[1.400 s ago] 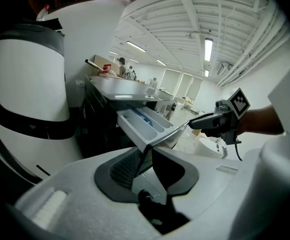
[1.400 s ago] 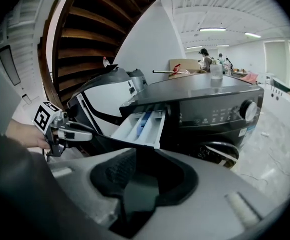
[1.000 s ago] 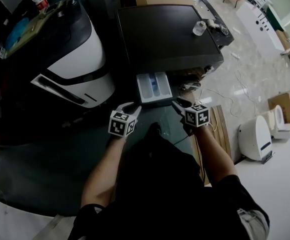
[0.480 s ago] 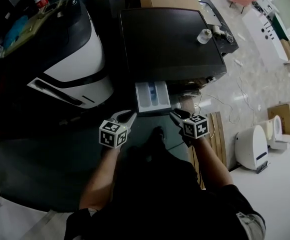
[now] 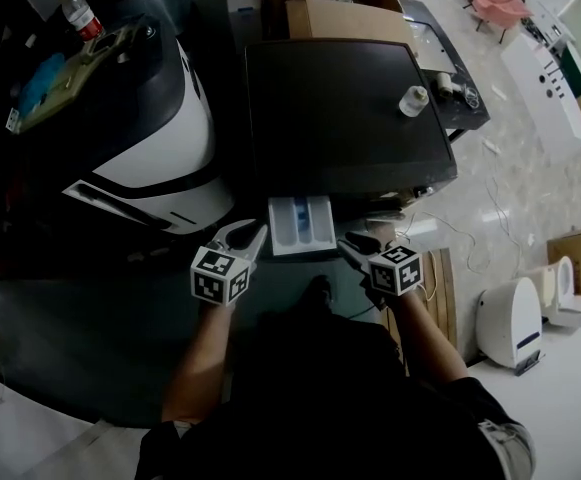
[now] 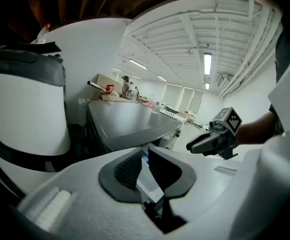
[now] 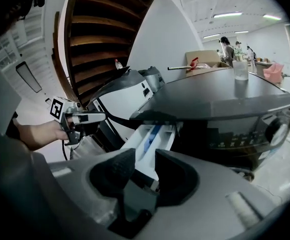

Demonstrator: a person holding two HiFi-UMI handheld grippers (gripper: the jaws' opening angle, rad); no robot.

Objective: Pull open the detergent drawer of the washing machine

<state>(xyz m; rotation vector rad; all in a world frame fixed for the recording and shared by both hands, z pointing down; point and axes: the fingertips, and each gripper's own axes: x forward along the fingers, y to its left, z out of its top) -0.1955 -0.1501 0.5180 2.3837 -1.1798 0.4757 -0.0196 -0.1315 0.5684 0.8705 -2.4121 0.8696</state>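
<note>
The dark washing machine (image 5: 345,108) has its white detergent drawer (image 5: 300,224) pulled out at the front, with a blue insert showing. My left gripper (image 5: 250,234) hovers just left of the drawer's front corner, apart from it. Its jaws stand narrowly apart with nothing between them. My right gripper (image 5: 352,247) hovers off the drawer's right front corner, open and empty. In the right gripper view the drawer (image 7: 152,134) lies beyond the jaws and the left gripper (image 7: 87,118) is at the left. The left gripper view shows the right gripper (image 6: 198,143) at the right.
A large white and black machine (image 5: 160,138) stands left of the washer, with a water bottle (image 5: 78,13) on it. A small clear jar (image 5: 412,100) sits on the washer top. A cardboard box (image 5: 340,16) is behind it. A white appliance (image 5: 510,320) and cables lie on the floor at right.
Both grippers have drawn back a little from the drawer and risen. The left jaws have narrowed from a wide gap to a slim one. The drawer stays pulled out.
</note>
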